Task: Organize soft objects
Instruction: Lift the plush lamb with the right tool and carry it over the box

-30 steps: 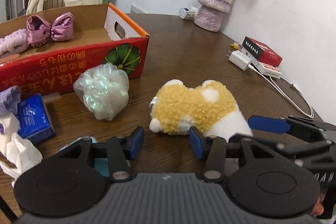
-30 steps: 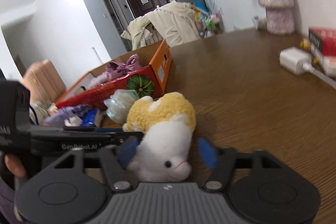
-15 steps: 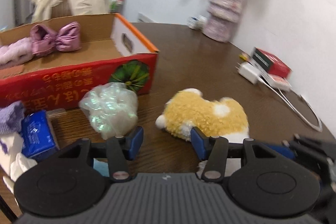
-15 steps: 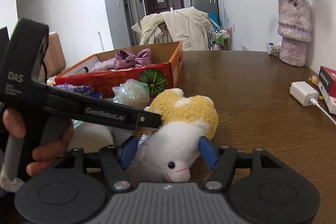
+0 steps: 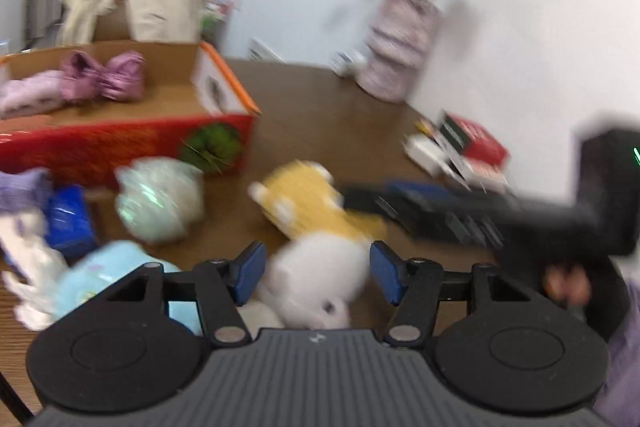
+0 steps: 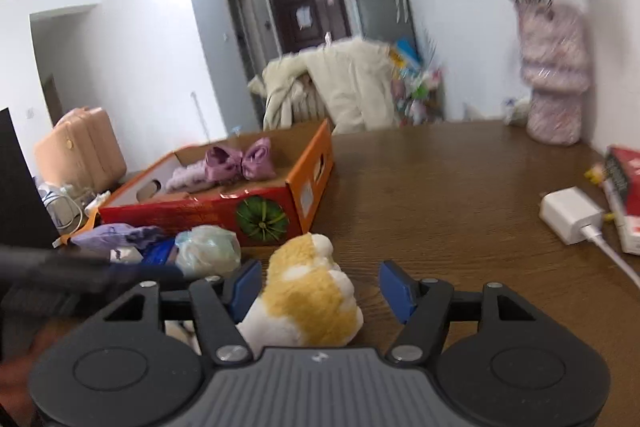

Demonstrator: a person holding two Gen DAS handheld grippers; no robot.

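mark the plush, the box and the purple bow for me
plush (image 6: 308,299): right wrist view, on its yellow back.
box (image 6: 192,213): right wrist view, on its red front wall.
purple bow (image 6: 240,163): right wrist view, on the knot, inside the box.

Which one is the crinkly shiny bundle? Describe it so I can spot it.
Find the red cardboard box with the green pumpkin picture. The bundle lies on the table just in front of that picture, left of the yellow-and-white plush. It alone looks pale, translucent and iridescent.
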